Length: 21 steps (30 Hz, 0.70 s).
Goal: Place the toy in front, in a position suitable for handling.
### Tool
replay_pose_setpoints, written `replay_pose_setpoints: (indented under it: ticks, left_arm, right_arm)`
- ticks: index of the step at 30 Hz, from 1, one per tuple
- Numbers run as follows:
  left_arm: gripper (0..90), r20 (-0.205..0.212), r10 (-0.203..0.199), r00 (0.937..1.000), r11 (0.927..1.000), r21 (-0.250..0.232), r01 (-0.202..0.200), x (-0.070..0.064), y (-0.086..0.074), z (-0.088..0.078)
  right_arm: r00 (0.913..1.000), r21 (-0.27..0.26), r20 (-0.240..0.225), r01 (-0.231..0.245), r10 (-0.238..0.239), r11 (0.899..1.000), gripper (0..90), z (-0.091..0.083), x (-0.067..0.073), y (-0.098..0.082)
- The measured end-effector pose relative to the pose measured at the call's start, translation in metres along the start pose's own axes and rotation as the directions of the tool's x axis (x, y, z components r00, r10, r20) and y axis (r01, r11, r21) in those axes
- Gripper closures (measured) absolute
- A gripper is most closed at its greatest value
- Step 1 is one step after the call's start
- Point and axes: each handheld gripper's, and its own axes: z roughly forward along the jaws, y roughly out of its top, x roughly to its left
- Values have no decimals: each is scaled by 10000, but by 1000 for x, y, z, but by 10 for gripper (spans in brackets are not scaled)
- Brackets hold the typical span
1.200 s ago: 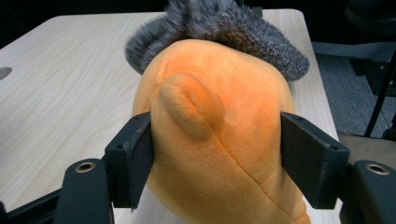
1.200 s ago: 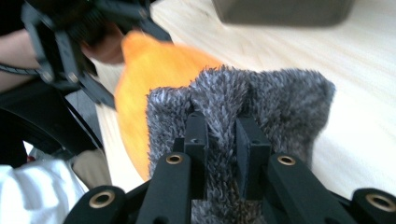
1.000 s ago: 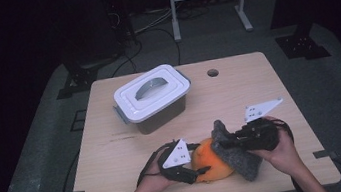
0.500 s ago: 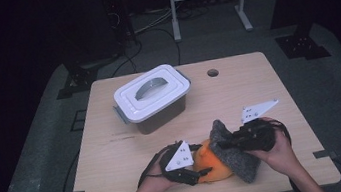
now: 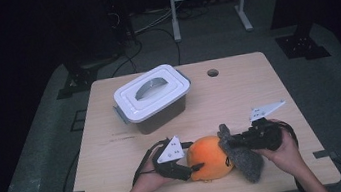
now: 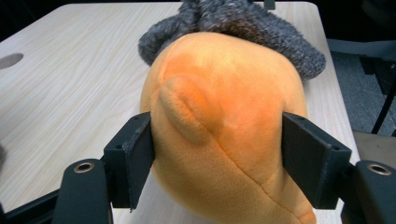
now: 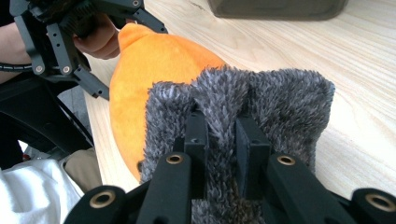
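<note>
With the left gripper (image 5: pixel 189 170) clamped on the orange plush (image 5: pixel 211 157) at the table's (image 5: pixel 238 91) 6 o'clock edge & the right gripper (image 5: pixel 231 144) pinching the grey cloth (image 5: pixel 244 159) at the plush's 3 o'clock, the person should pull the cloth slowly, w/o loosening either grip.

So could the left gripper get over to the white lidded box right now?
Probably not as things stand: the left gripper is clamped on the orange plush. The bare table up to the box looks unobstructed.
</note>
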Motion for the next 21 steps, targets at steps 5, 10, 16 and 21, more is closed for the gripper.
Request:
replay_pose_setpoints:
  ticks: [5, 10, 16, 21]
  left_arm:
    - [280, -89, -24, 10000, 10000, 93, 25, 2, -1, -3]
    - [218, -269, 104, 9996, 9993, -351, -114, 2, 2, -8]
    - [177, -465, 944, 9944, 9929, -686, -975, -5, 6, -7]
    - [227, -764, 1463, 9863, 9892, -21, -1468, -9, 4, 2]
  right_arm:
    - [9973, -337, -339, 638, -649, 9974, 763, -2, 20, 10]
    - [9940, 117, -156, 1086, -1084, 9940, 763, 13, 27, 11]
    - [9943, 12, -255, 1036, -1035, 9946, 764, 16, 25, 10]
    - [9946, -5, -207, 1016, -1016, 9948, 764, 16, 23, 10]
